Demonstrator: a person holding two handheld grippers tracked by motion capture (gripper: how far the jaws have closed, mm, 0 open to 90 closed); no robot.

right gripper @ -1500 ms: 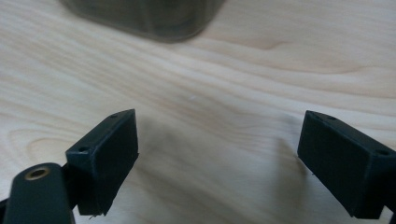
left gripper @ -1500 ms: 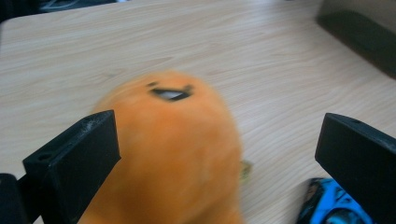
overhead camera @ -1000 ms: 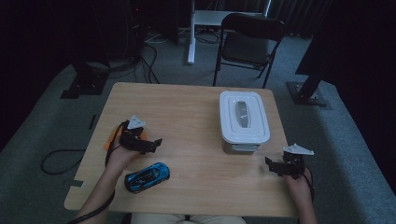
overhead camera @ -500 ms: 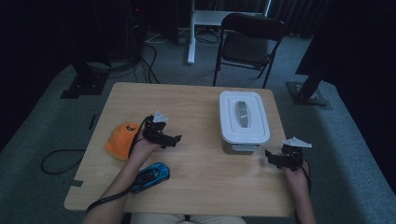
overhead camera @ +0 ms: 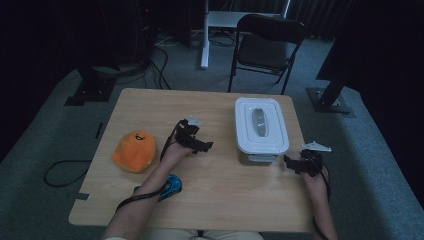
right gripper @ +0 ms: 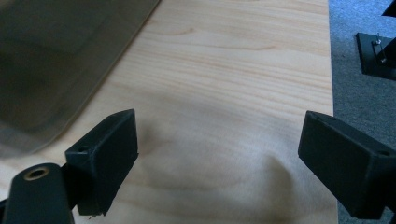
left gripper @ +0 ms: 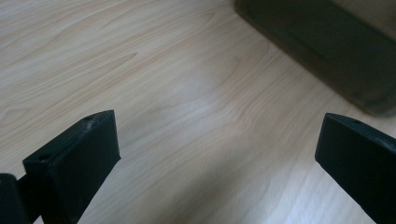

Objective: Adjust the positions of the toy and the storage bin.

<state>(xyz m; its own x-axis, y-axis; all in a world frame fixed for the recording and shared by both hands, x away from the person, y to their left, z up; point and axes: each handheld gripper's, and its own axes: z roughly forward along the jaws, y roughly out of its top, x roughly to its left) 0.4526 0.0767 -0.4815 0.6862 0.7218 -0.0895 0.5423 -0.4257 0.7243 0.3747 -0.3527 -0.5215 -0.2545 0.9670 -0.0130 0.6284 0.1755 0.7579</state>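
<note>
Left tongs (overhead camera: 206, 146), spread and empty, have moved from the worktop's (overhead camera: 150, 107) left edge toward the lidded white box (overhead camera: 261, 126) near its right edge; right tongs (overhead camera: 289, 162), also spread, wait beside it, suggesting lid removal next.

High view: we look forward and down from above the near edge of the table (overhead camera: 150, 107), far enough to take in the whole top, the chair (overhead camera: 267, 47) and the carpet beyond. Left gripper view: we sit low and close over the wood, facing the white box (overhead camera: 261, 131), whose side shows dark at upper right (left gripper: 327, 46). Right gripper view: equally low and close, facing the table's far right edge (right gripper: 327, 70), the box (right gripper: 56, 60) at left. We share box and tabletop across all three.
</note>
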